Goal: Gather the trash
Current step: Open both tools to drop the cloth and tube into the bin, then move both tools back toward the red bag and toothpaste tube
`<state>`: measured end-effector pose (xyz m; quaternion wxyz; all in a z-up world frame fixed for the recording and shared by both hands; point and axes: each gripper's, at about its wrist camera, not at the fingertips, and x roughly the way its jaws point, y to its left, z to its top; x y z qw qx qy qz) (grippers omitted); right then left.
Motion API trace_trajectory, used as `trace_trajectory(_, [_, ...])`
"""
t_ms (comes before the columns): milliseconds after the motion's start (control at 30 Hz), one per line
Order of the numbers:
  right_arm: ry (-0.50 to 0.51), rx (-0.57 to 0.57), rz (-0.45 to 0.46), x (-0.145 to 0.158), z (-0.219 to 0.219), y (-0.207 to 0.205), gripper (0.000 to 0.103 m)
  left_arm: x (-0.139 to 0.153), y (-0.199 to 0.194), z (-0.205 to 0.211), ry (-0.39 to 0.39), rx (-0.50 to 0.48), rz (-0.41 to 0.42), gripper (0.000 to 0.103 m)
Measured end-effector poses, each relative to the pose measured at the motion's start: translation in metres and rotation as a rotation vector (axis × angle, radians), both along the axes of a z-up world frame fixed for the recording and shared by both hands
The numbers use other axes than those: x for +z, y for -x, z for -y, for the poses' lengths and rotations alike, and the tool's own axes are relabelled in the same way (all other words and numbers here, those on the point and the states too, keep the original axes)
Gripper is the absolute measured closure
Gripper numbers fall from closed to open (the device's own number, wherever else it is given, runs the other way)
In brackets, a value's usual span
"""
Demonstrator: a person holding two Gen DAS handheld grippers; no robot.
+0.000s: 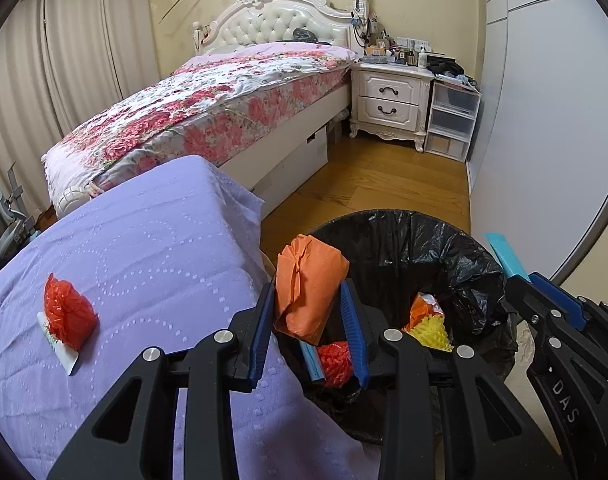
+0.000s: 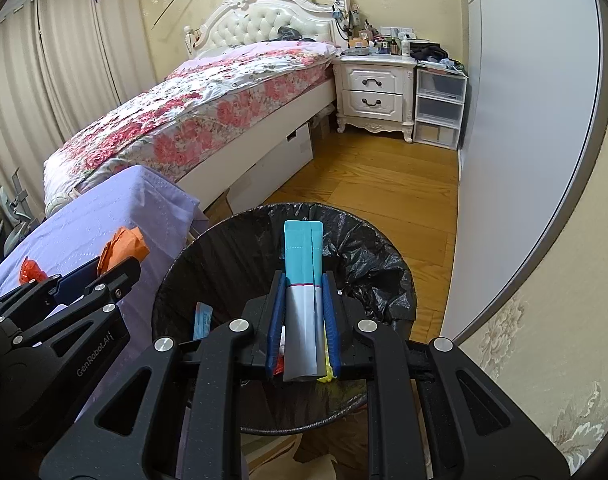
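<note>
Gripping crumpled orange paper wad (image 1: 309,288) in left gripper (image 1: 309,320), hovering over near-left rim of round black-bagged trash bin (image 1: 443,240). Pinching flat teal-and-grey sachet (image 2: 304,280) tight in right gripper (image 2: 304,316), centred above bin for clean drop. Leaving red crinkly plastic wrapper (image 1: 68,316) sitting far left on lilac quilted cover (image 1: 152,240).

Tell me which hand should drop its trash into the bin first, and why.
Right. The right gripper holds the teal packet squarely above the open bin. The left gripper holds the orange wad at the bin's near rim, beside the purple cloth.
</note>
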<state>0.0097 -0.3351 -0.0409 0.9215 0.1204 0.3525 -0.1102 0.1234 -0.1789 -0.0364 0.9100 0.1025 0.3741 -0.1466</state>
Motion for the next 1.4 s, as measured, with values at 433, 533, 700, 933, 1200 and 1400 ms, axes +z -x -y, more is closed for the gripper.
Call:
trace_trajectory(433, [0.007, -0.028, -0.005, -0.007, 0.005, -0.004, 0.059, -0.001, 0.000, 0.006, -0.018, -0.005, 0.012, 0.030])
trace_trajectory(533, [0.015, -0.036, -0.001, -0.006, 0.006, -0.003, 0.058, -0.001, 0.000, 0.004, -0.022, 0.010, 0.015, 0.027])
trace_trajectory(700, [0.024, -0.059, 0.007, -0.004, 0.009, 0.002, 0.048, -0.001, -0.001, -0.001, -0.032, 0.042, 0.011, 0.024])
trace_trajectory(933, [0.026, -0.055, 0.000, -0.006, 0.004, 0.005, 0.042, 0.000, 0.006, -0.011, -0.058, 0.058, 0.027, 0.022])
trace_trajectory(1200, [0.021, -0.003, -0.023, -0.015, -0.018, 0.009, 0.040, -0.002, 0.020, -0.033, -0.064, 0.095, 0.019, 0.022])
trace_trajectory(1400, [0.019, 0.041, -0.040, -0.020, -0.038, 0.011, 0.040, 0.000, 0.026, -0.053, -0.063, 0.131, 0.020, 0.022])
